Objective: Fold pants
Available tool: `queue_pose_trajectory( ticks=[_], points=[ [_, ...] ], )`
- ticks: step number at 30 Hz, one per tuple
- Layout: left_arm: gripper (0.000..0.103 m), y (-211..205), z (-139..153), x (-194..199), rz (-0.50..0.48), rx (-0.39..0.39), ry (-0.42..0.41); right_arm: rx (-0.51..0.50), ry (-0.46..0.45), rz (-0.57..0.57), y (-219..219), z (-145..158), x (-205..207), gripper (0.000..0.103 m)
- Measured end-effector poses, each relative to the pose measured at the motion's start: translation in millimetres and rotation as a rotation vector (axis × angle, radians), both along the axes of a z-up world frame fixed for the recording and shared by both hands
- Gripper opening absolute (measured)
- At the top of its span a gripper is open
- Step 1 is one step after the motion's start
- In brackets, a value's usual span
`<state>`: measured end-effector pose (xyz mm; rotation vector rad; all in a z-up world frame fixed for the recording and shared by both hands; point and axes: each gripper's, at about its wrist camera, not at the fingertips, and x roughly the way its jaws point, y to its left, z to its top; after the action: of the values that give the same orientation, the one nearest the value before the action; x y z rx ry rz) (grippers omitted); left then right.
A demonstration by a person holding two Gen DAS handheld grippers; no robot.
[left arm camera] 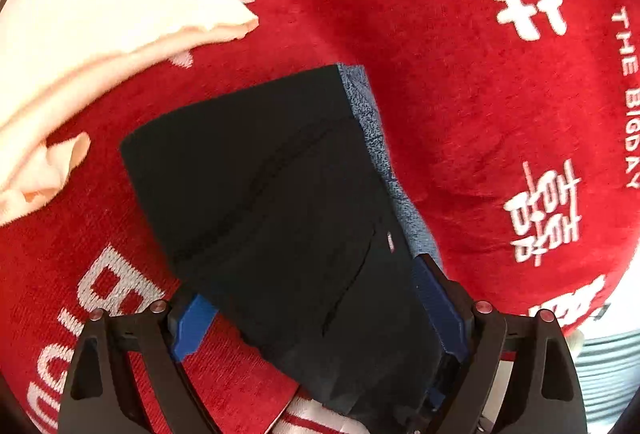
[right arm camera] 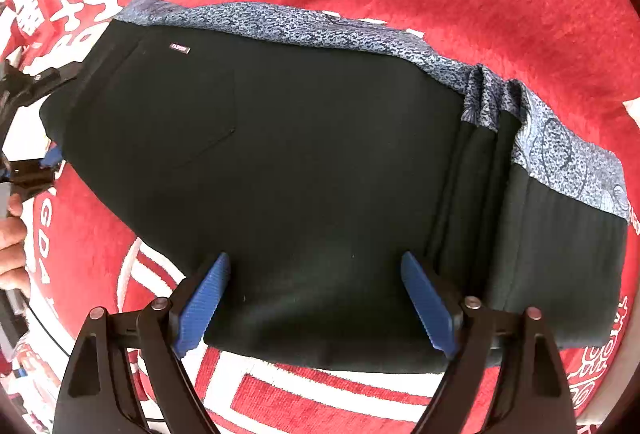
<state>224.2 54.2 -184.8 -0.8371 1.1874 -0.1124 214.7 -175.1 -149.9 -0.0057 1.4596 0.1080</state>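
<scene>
Black pants (right arm camera: 304,162) with a blue patterned lining (right arm camera: 304,26) lie folded on a red blanket; they also show in the left wrist view (left arm camera: 272,194). My left gripper (left arm camera: 316,318) is open, its blue fingers (left arm camera: 192,326) on either side of the pants' near end, which lies between them. My right gripper (right arm camera: 316,298) is open over the pants' near edge, its blue fingers (right arm camera: 204,298) spread on the black cloth. The left gripper (right arm camera: 44,122) shows at the left edge of the right wrist view, at the pants' left end.
The red blanket (left arm camera: 460,82) with white characters and letters covers the surface. A cream cloth (left arm camera: 100,34) lies crumpled at the upper left in the left wrist view. A hand (right arm camera: 12,242) shows at the left edge of the right wrist view.
</scene>
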Motion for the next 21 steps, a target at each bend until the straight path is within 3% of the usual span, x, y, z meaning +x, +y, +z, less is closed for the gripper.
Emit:
queue_pose_trajectory(
  ticks=[2,4,7,11,13,16,21],
  points=[
    [0.073,-9.5,4.1,3.8,-0.020,0.090,0.020,0.007,0.007,0.001,-1.0,2.2,1.3,0.089],
    [0.036,-16.7,6.2,7.0,-0.048,0.192,0.054,0.046,0.024,-0.015,-5.3,8.1,6.5,0.090],
    [0.031,-24.2,15.5,4.8,-0.084,0.274,0.032,0.089,0.011,-0.043,-11.7,27.2,20.5,0.090],
    [0.029,-64.9,43.9,-4.2,-0.217,0.527,-0.091,0.194,0.026,-0.036,-10.9,53.8,54.0,0.090],
    [0.027,-80.7,54.2,-10.2,-0.268,0.607,-0.143,0.265,0.058,-0.015,-1.3,66.7,76.1,0.090],
    [0.027,-95.9,60.4,-17.0,-0.334,0.697,-0.195,0.347,0.104,0.049,22.0,81.0,113.0,0.090],
    [0.027,-106.6,64.3,-21.6,-0.384,0.766,-0.228,0.405,0.197,0.173,89.3,85.6,166.7,0.092]
  ],
)
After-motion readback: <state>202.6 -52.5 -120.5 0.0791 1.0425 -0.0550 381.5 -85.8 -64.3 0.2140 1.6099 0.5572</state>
